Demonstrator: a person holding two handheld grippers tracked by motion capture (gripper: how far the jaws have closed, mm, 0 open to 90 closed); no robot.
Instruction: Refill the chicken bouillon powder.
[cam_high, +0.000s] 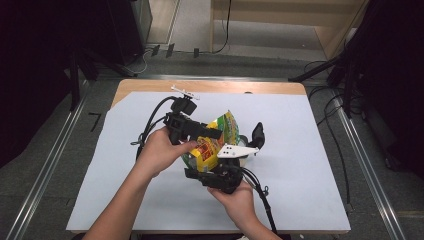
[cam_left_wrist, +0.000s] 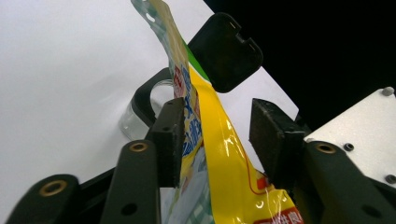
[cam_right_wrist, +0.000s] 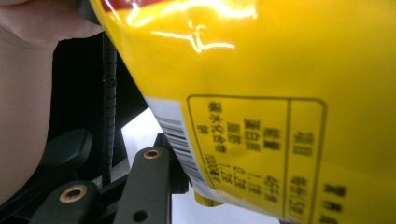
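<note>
Yellow snack bag (cam_left_wrist: 219, 154) between the parted left hand-held gripper (cam_left_wrist: 217, 135), touching one pad, right hand-held gripper (cam_high: 220, 176) clamped on it

The snack bag (cam_high: 216, 142) between my grippers is thin plastic film, very glossy, throwing bright glare off its yellow print. My left gripper (cam_left_wrist: 217, 133) is matt black plastic with brass-coloured rivets and rough, foam-like pads (cam_left_wrist: 169, 140). The counter (cam_high: 300, 165) wears a smooth matt white sheet over pale wood.
</note>
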